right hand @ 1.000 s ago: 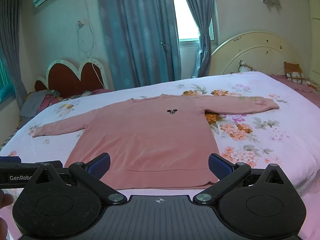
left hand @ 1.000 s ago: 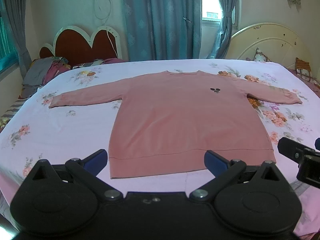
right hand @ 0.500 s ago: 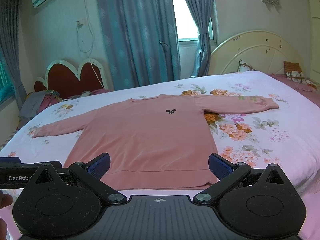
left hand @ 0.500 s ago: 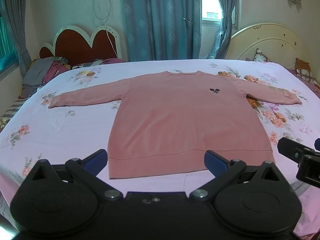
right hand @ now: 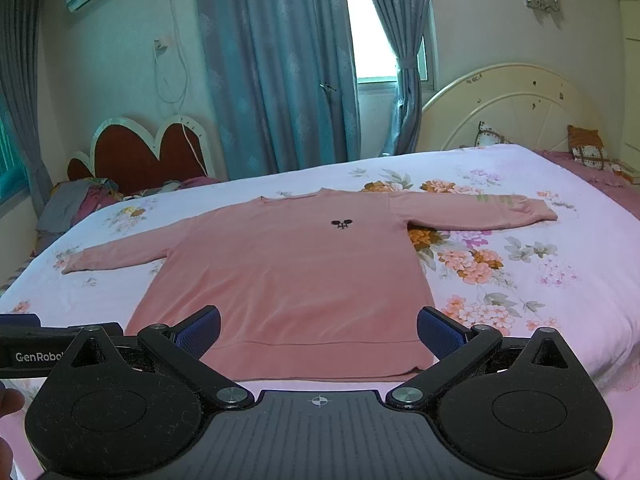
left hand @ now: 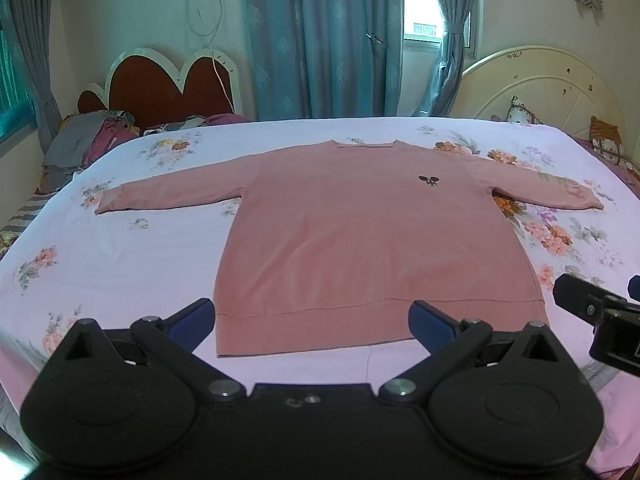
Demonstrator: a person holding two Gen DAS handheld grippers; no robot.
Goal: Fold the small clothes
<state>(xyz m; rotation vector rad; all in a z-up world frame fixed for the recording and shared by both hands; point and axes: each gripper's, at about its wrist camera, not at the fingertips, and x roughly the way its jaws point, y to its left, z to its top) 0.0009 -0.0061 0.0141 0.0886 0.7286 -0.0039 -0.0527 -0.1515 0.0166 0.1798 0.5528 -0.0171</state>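
pink sweater point(left hand: 360, 240) flat on floral bed point(left hand: 120, 248), both grippers spread above hem

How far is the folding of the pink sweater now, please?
Done: the pink long-sleeved sweater lies flat on the floral bedsheet, sleeves spread. In hand: nothing; the left gripper and right gripper are open near its hem. Left: every fold.

Pink long-sleeved top point(left hand: 360, 240) lies flat, sleeves spread, small dark emblem, perhaps embroidered, on chest.
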